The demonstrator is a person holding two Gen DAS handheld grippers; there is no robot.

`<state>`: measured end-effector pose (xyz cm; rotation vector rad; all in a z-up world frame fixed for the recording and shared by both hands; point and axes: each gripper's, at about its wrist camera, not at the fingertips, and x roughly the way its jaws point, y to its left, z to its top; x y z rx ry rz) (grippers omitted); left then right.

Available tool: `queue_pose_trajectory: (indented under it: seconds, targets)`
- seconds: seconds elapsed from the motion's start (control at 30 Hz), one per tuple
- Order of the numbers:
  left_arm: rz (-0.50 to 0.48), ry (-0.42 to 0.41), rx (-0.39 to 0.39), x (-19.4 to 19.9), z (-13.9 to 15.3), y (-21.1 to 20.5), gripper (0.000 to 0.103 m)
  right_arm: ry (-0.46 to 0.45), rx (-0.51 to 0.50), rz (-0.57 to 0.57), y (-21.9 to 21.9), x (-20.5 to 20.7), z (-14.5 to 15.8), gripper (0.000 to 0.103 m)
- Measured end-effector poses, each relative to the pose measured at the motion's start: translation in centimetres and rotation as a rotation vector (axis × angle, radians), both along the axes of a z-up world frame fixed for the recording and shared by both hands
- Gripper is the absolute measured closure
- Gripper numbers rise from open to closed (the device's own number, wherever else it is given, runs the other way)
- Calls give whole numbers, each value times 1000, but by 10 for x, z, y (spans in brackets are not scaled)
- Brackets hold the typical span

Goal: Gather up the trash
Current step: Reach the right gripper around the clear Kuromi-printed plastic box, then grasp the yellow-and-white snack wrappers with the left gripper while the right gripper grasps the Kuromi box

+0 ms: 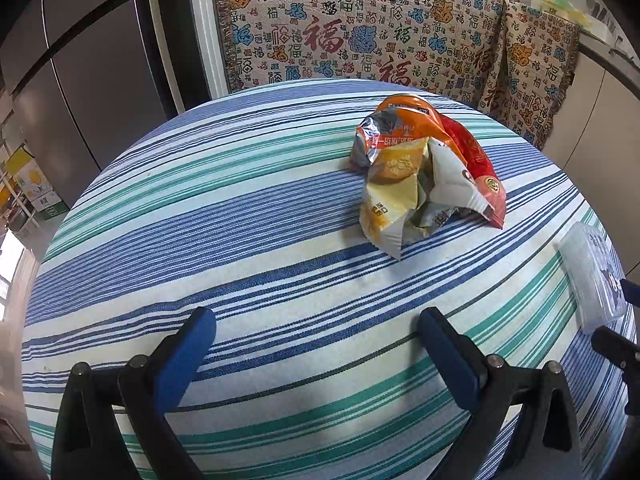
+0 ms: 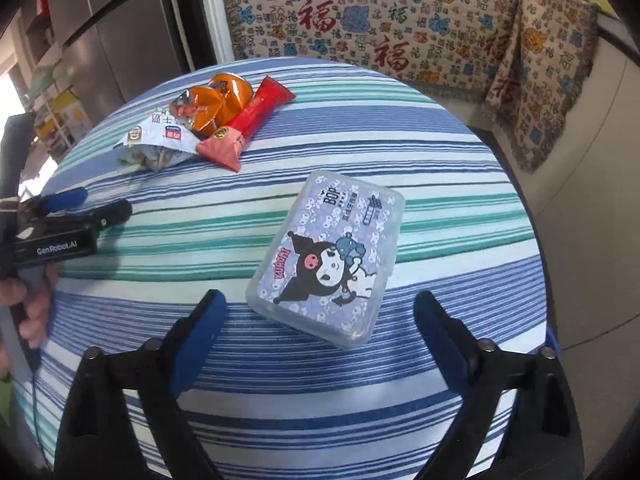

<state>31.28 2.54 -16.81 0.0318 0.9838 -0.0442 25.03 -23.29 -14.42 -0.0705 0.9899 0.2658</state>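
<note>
Behind the worktop, at twelve o'clock, hangs a big blanket with red, blue and orange signs on it. A tall grey fridge stands at ten o'clock.

My worktop is round and has a cloth with blue, green and white stripes.

In my right view, a flat plastic box with a cartoon picture on its lid lies just in front of my right tool, at twelve o'clock. It lies a bit slanted. My right tool is wide open and its two blue fingers stand on each side of the box's near corner. They do not touch it. Nothing is held.

The trash pile sits farther back on the cloth. In my left view it is at one o'clock. It is a bunch of crumpled snack wrappers, orange, yellow, white and red, all touching each other. In my right view it is at eleven o'clock, and a long red wrapper lies at its right side.

My left tool is wide open too, with only striped cloth between its fingers. It is well apart from the trash. In my right view I see it at nine o'clock, with my hand on it.
</note>
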Motion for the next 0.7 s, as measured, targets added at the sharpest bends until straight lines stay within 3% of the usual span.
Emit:
queue_pose_trajectory:
  seconds: [0.1, 0.13, 0.27, 0.33, 0.4, 0.47, 0.5, 0.63, 0.67, 0.7]
  targets:
    - [-3, 0, -5, 1, 0, 2, 0, 29, 11, 9, 4, -1, -14, 5]
    - [-8, -1, -10, 0, 1, 2, 0, 0, -13, 17, 7, -3, -16, 5]
    - [-117, -5, -49, -4, 5, -3, 0, -24, -10, 9, 6, -3, -19, 0]
    - [-140, -46, -52, -5, 16, -6, 1, -25, -13, 10, 7, -2, -20, 0]
    - [-139, -115, -111, -2, 39, -8, 1, -24, -12, 10, 7, -2, -20, 0]
    - [-148, -146, -199, 6, 57, -11, 1, -25, -13, 10, 7, -2, -20, 0]
    - [-151, -151, -204, 14, 63, -16, 1, -24, -13, 10, 7, -2, -20, 0]
    - [-134, -65, -110, 52, 46, -37, 1, -25, -13, 10, 7, -2, -20, 0]
    - [-121, -31, -107, 61, 36, -38, 5, -25, -13, 10, 7, -2, -20, 0]
    - [-120, -15, -124, 63, 30, -36, 29, -24, -13, 10, 7, -2, -20, 0]
